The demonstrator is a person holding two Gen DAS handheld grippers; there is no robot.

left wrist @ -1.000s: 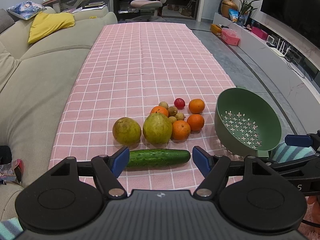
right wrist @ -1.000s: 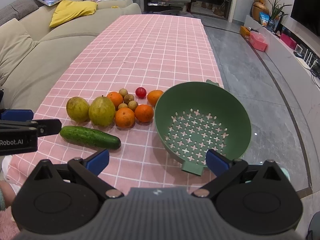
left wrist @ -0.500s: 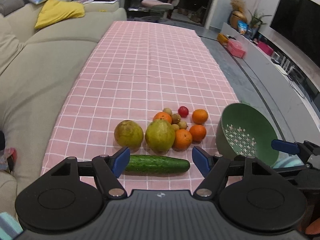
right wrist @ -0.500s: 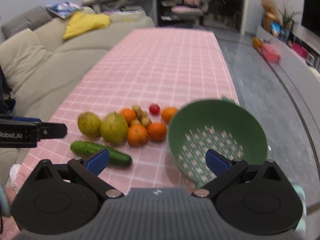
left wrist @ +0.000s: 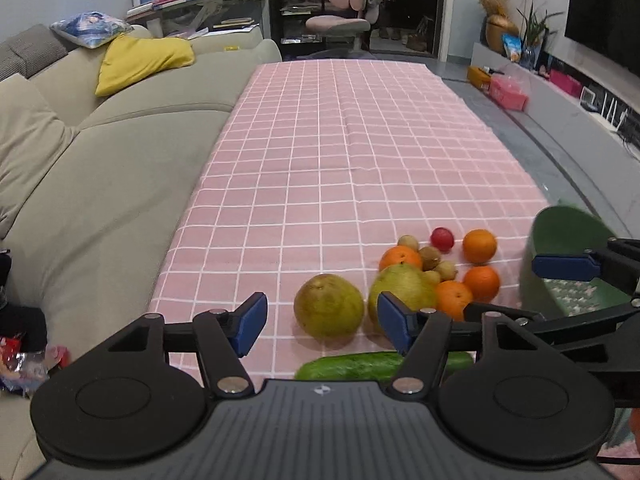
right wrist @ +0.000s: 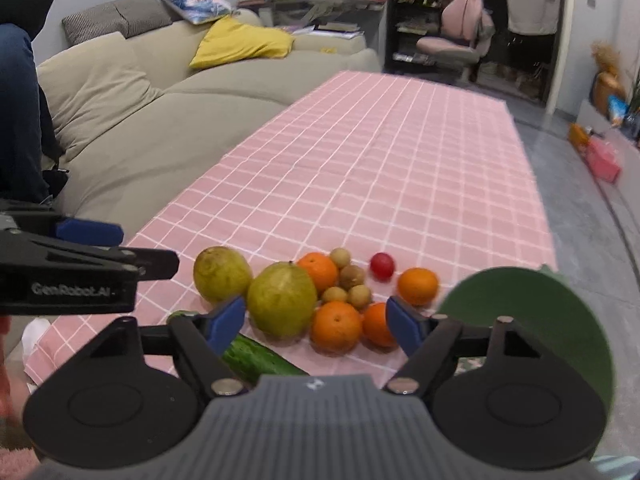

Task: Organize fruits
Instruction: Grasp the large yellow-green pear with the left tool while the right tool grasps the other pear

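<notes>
A pile of fruit lies on the pink checked cloth (left wrist: 360,152): two large yellow-green fruits (left wrist: 329,311) (right wrist: 281,304), several oranges (left wrist: 479,245) (right wrist: 336,326), small brown round fruits (right wrist: 352,277), a red one (right wrist: 382,265) and a cucumber (left wrist: 360,366) (right wrist: 256,358) at the near edge. A green colander (left wrist: 560,236) (right wrist: 540,320) stands right of the pile. My left gripper (left wrist: 322,322) is open and empty, above the cucumber. My right gripper (right wrist: 316,322) is open and empty, just before the oranges.
A beige sofa (left wrist: 100,184) with a yellow cushion (left wrist: 140,60) runs along the left of the table. A grey floor (right wrist: 592,208) and a low TV bench (left wrist: 580,120) lie to the right. A pink office chair (left wrist: 340,20) stands beyond the far end.
Both grippers have tilted up and shifted left, so the fruit and colander sit lower and further right in the views. Nothing was taken hold of; the fruit has not moved.
</notes>
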